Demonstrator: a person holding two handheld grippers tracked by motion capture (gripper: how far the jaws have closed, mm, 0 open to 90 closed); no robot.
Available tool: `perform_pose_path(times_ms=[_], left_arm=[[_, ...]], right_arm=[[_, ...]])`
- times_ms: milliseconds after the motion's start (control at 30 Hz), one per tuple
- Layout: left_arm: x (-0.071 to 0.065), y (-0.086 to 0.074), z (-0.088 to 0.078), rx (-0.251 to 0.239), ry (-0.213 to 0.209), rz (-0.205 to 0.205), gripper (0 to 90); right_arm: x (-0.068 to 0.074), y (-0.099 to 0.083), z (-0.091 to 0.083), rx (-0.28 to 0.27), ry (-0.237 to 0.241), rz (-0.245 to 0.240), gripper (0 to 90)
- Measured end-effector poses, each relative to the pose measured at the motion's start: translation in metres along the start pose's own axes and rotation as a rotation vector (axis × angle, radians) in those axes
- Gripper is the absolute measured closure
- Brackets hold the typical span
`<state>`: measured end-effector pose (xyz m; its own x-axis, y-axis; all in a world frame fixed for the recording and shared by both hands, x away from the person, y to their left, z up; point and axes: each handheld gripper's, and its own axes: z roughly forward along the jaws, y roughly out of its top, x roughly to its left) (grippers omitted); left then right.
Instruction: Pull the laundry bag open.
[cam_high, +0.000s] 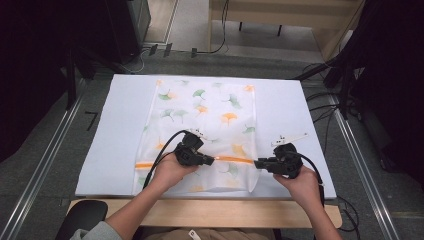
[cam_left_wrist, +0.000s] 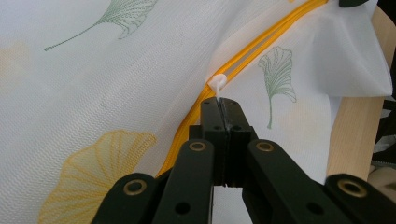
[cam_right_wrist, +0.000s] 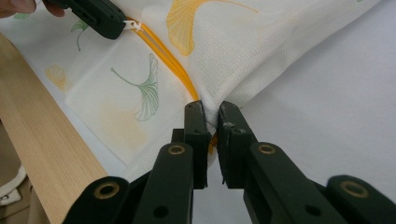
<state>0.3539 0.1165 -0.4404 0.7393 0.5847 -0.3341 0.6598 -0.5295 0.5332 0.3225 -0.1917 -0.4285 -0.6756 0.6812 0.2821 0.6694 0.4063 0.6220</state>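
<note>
A white mesh bag (cam_high: 202, 130) printed with green and orange ginkgo leaves is lying flat on a white mat (cam_high: 115, 125) that is covering the table (cam_high: 210, 212), its near edge reaching almost to the mat's front. An orange zipper (cam_high: 145, 164) is running across the bag near that front end. The left hand (cam_high: 170, 172) is holding the left gripper (cam_high: 212, 160) over the bag's lower middle, pointing right along the zipper. In the left gripper view its jaws are pressed fully together, pinching the small white pull (cam_left_wrist: 217, 85) that is sitting on the zipper (cam_left_wrist: 243, 51); the zipper's two orange lines are lying slightly parted beyond the pull. Farther right, the right hand (cam_high: 300, 182) is holding the right gripper (cam_high: 257, 163) at the bag's right edge, pointing left toward the other gripper. In the right gripper view its jaws are standing a little apart with the bag's edge (cam_right_wrist: 212, 105) caught between them, right where the zipper (cam_right_wrist: 175, 70) is ending. The cloth there is bunching upward, and the left gripper (cam_right_wrist: 122, 28) is showing at the upper left.
</note>
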Motion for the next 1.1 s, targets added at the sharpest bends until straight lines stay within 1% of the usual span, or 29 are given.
perform_pose_path(times_ms=[67,100,133,167,200,233,267,300,333,367,433,467,500,533,600,667,700,900,1067,1100], left_arm=[[0.001,0.000,0.000,0.006,0.004,0.003,90.0],[0.001,-0.001,0.000,0.006,0.007,-0.005,90.0],[0.002,-0.002,0.000,0.015,0.016,-0.002,90.0],[0.002,-0.002,0.000,0.015,0.016,-0.002,90.0],[0.002,-0.002,0.000,0.014,0.026,-0.001,90.0],[0.004,-0.003,-0.001,0.023,0.027,-0.002,90.0],[0.005,-0.004,-0.002,0.021,0.031,-0.007,90.0],[0.006,-0.005,-0.003,0.014,0.032,-0.022,90.0],[0.008,-0.005,-0.005,0.024,0.035,-0.021,90.0],[0.010,-0.007,-0.008,0.022,0.041,-0.029,90.0],[0.014,-0.011,-0.013,0.029,0.046,-0.053,90.0],[0.016,-0.013,-0.017,0.031,0.042,-0.064,90.0],[0.019,-0.018,-0.024,0.040,0.057,-0.079,90.0],[0.021,-0.020,-0.028,0.052,0.069,-0.082,90.0],[0.023,-0.022,-0.031,0.059,0.077,-0.090,90.0],[0.027,-0.026,-0.036,0.066,0.077,-0.100,90.0],[0.029,-0.028,-0.038,0.052,0.068,-0.117,90.0],[0.028,-0.029,-0.038,0.038,0.067,-0.115,90.0],[0.028,-0.028,-0.037,0.039,0.059,-0.117,90.0],[0.027,-0.028,-0.037,0.039,0.064,-0.116,90.0]], right_arm=[[0.000,0.000,0.000,0.000,0.001,0.000,84.8],[0.000,0.001,0.000,-0.002,0.006,-0.005,84.9],[0.001,0.001,0.000,0.000,0.004,-0.004,84.9],[0.001,0.001,0.000,0.000,0.004,-0.004,84.9],[0.001,0.001,0.000,0.004,0.002,-0.007,85.0],[0.001,0.002,0.001,0.006,0.004,-0.009,84.9],[0.002,0.002,0.001,0.009,0.004,-0.007,85.0],[0.002,0.002,0.000,0.010,0.004,-0.007,85.0],[0.002,0.002,0.000,0.009,0.003,-0.009,85.0],[0.001,0.001,-0.001,0.010,0.002,-0.012,84.9],[-0.002,0.001,-0.002,0.011,0.006,-0.011,84.8],[-0.003,0.000,-0.002,0.012,0.008,-0.014,84.8],[-0.004,0.000,-0.002,0.016,0.008,-0.013,84.8],[-0.005,0.000,-0.001,0.019,0.008,-0.015,84.8],[-0.006,0.001,0.000,0.026,0.007,-0.017,84.8],[-0.007,0.002,0.001,0.032,0.010,-0.008,84.8],[-0.008,0.003,0.001,0.031,0.012,-0.011,84.8],[-0.009,0.004,0.002,0.040,0.014,-0.010,84.9],[-0.009,0.004,0.003,0.040,0.015,-0.015,84.9],[-0.009,0.004,0.003,0.040,0.014,-0.014,84.9]])
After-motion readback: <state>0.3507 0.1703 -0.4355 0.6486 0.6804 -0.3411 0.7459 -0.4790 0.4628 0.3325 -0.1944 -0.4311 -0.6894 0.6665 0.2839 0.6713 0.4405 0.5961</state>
